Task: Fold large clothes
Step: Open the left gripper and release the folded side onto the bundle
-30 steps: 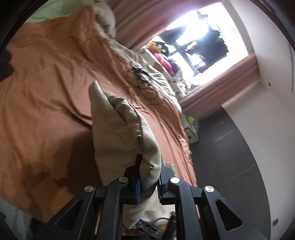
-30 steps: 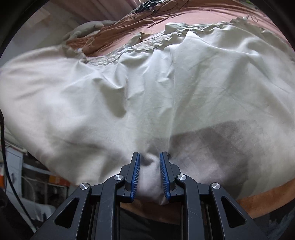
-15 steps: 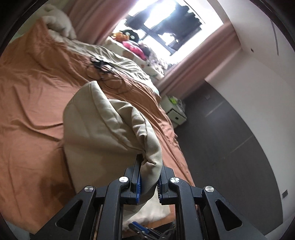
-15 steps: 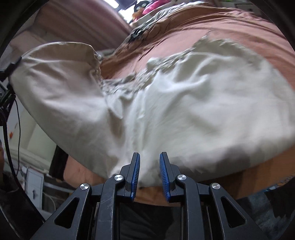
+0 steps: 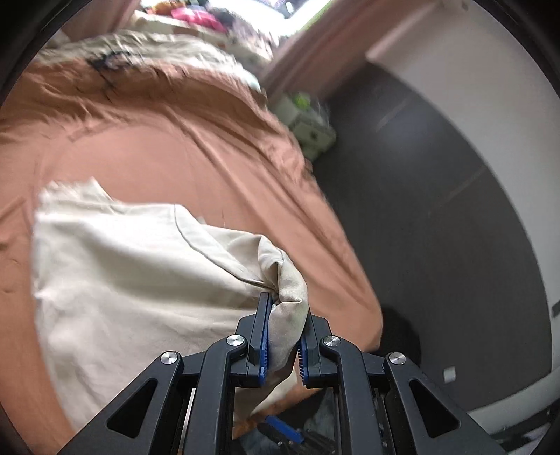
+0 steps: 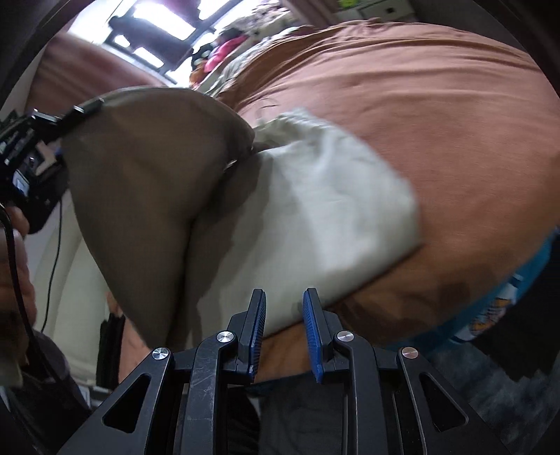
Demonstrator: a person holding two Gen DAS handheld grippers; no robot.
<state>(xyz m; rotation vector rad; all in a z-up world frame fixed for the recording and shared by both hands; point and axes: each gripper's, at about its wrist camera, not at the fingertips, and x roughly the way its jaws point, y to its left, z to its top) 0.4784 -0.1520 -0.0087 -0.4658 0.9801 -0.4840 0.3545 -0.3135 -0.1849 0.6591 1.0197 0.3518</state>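
A large beige garment lies on the brown bedsheet. My left gripper is shut on a bunched corner of the garment and holds it just above the bed's near edge. In the right wrist view the garment lies partly on the bed, with a lifted, shaded flap hanging at the left from the other gripper. My right gripper is open and empty, with the garment's near edge just beyond its fingertips.
The bed ends close to a dark wall and floor on the right. A small white-green cabinet stands by the curtain. Black cables lie on the far sheet. A bright window sits behind the bed.
My left gripper has swung down and across with the garment corner, and the cloth now lies flatter on the bed. My right gripper has let go of the garment and pulled back from it.
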